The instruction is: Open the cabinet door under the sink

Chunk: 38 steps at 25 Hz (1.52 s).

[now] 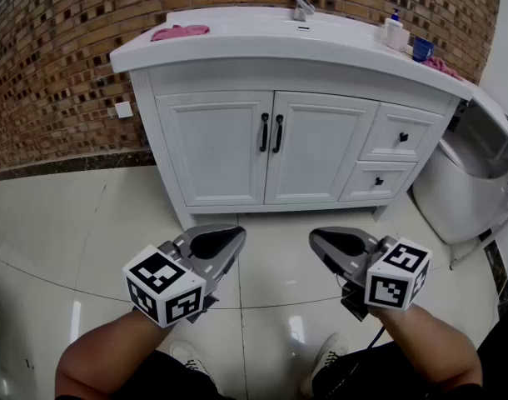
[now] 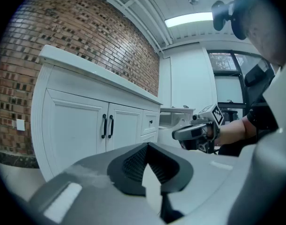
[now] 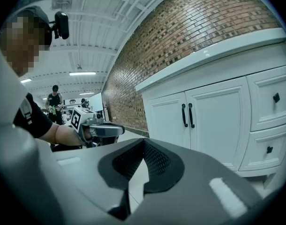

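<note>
The white cabinet under the sink has two doors, a left door [image 1: 214, 148] and a right door [image 1: 316, 148], both closed. Two black vertical handles [image 1: 264, 132] [image 1: 278, 133] sit side by side at the middle seam; they also show in the left gripper view [image 2: 104, 126] and in the right gripper view [image 3: 184, 115]. My left gripper [image 1: 236, 236] [image 2: 147, 146] and right gripper [image 1: 316, 238] [image 3: 144, 142] hang low over the floor tiles, well short of the doors. Both are shut with nothing in them.
Two small drawers [image 1: 400, 137] [image 1: 379, 182] sit right of the doors. A toilet [image 1: 470, 173] stands at the right. On the counter lie a pink cloth [image 1: 181, 32], a faucet [image 1: 302, 7], a soap bottle [image 1: 393, 32] and a blue cup [image 1: 421, 49]. Brick wall behind.
</note>
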Each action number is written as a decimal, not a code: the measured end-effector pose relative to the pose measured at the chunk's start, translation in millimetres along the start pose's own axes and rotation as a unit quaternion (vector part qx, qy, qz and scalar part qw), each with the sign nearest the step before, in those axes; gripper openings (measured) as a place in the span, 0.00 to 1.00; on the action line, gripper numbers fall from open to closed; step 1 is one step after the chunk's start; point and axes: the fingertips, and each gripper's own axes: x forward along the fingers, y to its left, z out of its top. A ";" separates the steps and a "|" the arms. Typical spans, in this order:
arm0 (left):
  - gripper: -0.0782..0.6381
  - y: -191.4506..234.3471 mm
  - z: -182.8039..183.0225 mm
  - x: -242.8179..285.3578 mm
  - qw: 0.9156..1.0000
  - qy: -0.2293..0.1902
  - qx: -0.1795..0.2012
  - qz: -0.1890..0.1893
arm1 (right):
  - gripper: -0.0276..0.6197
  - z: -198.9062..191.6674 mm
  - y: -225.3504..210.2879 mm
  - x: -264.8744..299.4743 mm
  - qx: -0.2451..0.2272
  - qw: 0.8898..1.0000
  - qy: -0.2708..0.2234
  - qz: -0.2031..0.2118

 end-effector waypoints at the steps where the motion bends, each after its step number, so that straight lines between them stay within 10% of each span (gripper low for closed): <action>1: 0.12 3.6 1.8 -0.7 1.000 -0.002 0.001 0.006 | 0.05 1.6 1.4 0.6 0.001 1.000 -0.003 0.002; 15: 0.12 49.8 18.2 44.2 0.996 0.008 0.072 0.057 | 0.05 21.3 7.8 7.5 0.003 0.999 -0.031 0.015; 23: 0.14 86.0 24.4 98.3 0.995 0.007 0.042 0.090 | 0.05 22.7 11.8 6.6 0.000 0.999 -0.036 0.024; 38: 0.24 181.4 45.4 177.9 0.976 0.033 0.125 0.177 | 0.05 21.0 -11.2 -4.6 0.021 0.999 -0.041 0.026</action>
